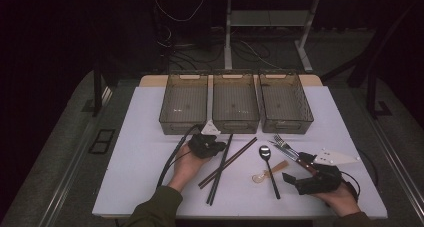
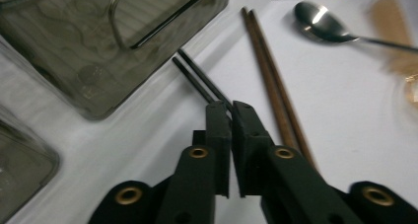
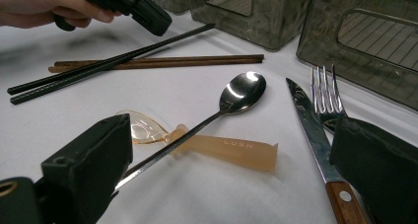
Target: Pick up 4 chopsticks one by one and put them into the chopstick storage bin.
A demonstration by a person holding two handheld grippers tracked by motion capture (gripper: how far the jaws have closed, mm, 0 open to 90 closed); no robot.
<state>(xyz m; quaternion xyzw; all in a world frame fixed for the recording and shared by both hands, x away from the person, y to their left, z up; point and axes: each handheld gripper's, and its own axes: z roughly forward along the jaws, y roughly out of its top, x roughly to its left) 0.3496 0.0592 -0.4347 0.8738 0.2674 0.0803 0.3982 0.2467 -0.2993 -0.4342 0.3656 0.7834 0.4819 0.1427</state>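
High view first: I see my left gripper [image 1: 215, 148] sitting over the far end of the pair of thin black chopsticks [image 1: 221, 167], just near of the middle one of three smoky translucent plastic bins [image 1: 235, 107] lined up along the far edge of the white table [image 1: 145, 137]. A pair of brown wooden chopsticks [image 1: 229, 162] crosses the black pair at a slant. To the right lie a steel spoon with a dark handle [image 1: 269, 168], a clear amber plastic spoon [image 1: 267, 173], and a steel fork [image 1: 283, 142] beside a wooden-handled steel knife [image 1: 291, 155]. My right gripper [image 1: 296, 183] rests at the near right, by the knife handle. Left gripper view: my jaws stand nearly together with a narrow slit between them, and the black chopsticks [image 2: 199, 78] run out from the tips toward the bin corner [image 2: 93, 51]; I cannot tell whether the pads actually press them. The brown chopsticks [image 2: 273, 81] lie just to the right, the steel spoon [image 2: 320, 26] farther off. Right gripper view: my jaws stand wide apart with nothing pinched, the steel spoon handle [image 3: 197, 130] crossing over the amber spoon [image 3: 217, 147] between them, the knife [image 3: 315, 130] and fork [image 3: 325, 93] by the right jaw. Far left, the left gripper [image 3: 157, 24] hovers at the black chopsticks [image 3: 98, 66].
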